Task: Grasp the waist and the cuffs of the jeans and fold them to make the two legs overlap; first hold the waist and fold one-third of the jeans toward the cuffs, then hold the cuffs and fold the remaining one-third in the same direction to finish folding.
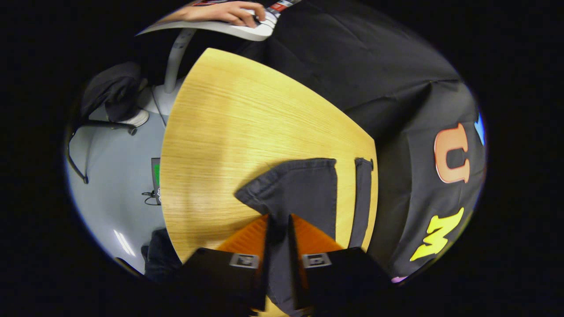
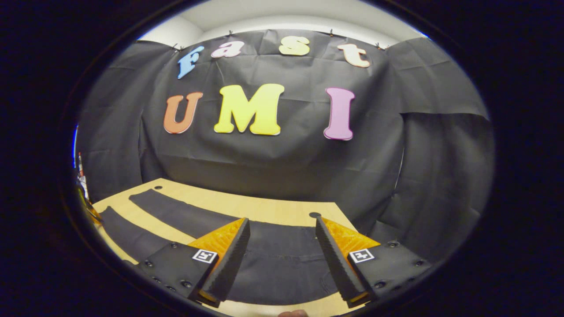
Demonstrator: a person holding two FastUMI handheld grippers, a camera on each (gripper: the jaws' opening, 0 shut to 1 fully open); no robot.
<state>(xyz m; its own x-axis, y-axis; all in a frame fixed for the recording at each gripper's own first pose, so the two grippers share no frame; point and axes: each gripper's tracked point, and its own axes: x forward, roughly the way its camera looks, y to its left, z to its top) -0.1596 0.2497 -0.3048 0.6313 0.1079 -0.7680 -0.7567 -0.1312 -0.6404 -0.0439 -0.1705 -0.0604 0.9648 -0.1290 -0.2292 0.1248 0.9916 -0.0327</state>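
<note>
The dark jeans [image 1: 299,189] lie on the wooden table [image 1: 229,123]. In the left gripper view, one leg's cuff end rises off the wood into my left gripper [image 1: 278,224], whose fingers are shut on the fabric. The other leg [image 1: 362,198] lies flat as a narrow strip near the table's edge. In the right gripper view, my right gripper [image 2: 282,237] stands open just above the wide waist end of the jeans [image 2: 282,268], nothing between its fingers. From there the two legs [image 2: 176,211] run away to the left over the table [image 2: 246,204].
The black cloth wall [image 2: 286,167] hangs close behind the table's far edge. A round cable hole [image 2: 314,215] sits in the tabletop near the right fingertip. Beyond the table, a person's hand [image 1: 229,13] rests on a white device, above a white stand [image 1: 174,57] and grey floor [image 1: 114,176].
</note>
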